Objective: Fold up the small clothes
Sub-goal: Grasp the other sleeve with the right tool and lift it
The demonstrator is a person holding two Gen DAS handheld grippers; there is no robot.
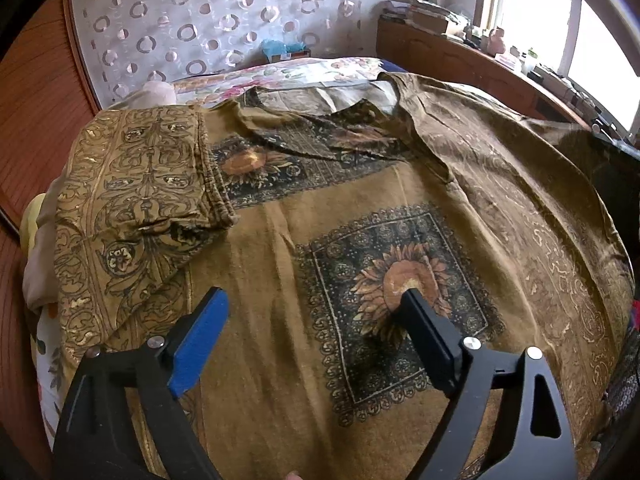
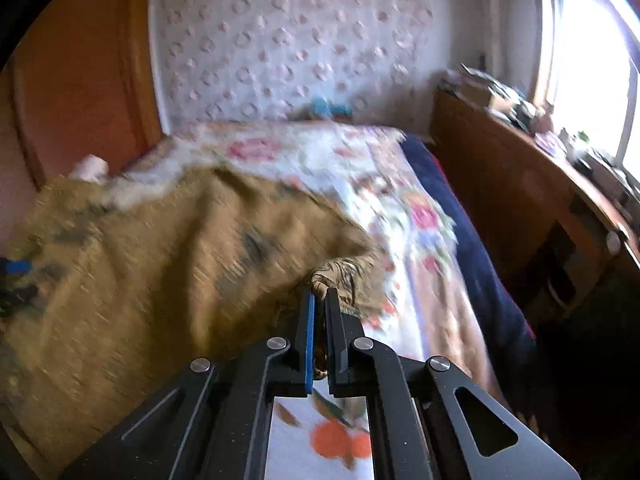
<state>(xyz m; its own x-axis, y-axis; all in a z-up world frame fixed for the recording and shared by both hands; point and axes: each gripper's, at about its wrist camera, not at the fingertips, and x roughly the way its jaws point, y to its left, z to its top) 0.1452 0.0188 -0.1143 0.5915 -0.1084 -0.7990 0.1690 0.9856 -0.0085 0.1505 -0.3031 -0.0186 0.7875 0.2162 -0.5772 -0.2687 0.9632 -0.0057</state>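
- The mustard-brown cotton shirt with black-framed sunflower prints [image 1: 320, 240] lies spread across the bed with a floral bedspread [image 2: 360, 168].
- Its left sleeve [image 1: 136, 200] is folded inward onto the body; the right side lies turned over, showing the paler reverse.
- The left tool [image 1: 312, 300] hangs over the near sunflower square with jaws spread wide, nothing between them.
- The right tool [image 2: 320, 296] is pressed together, pinching a bunched edge of the shirt, raised off the bedspread.
- A wooden cabinet [image 2: 500, 200] stands at the right under the window.
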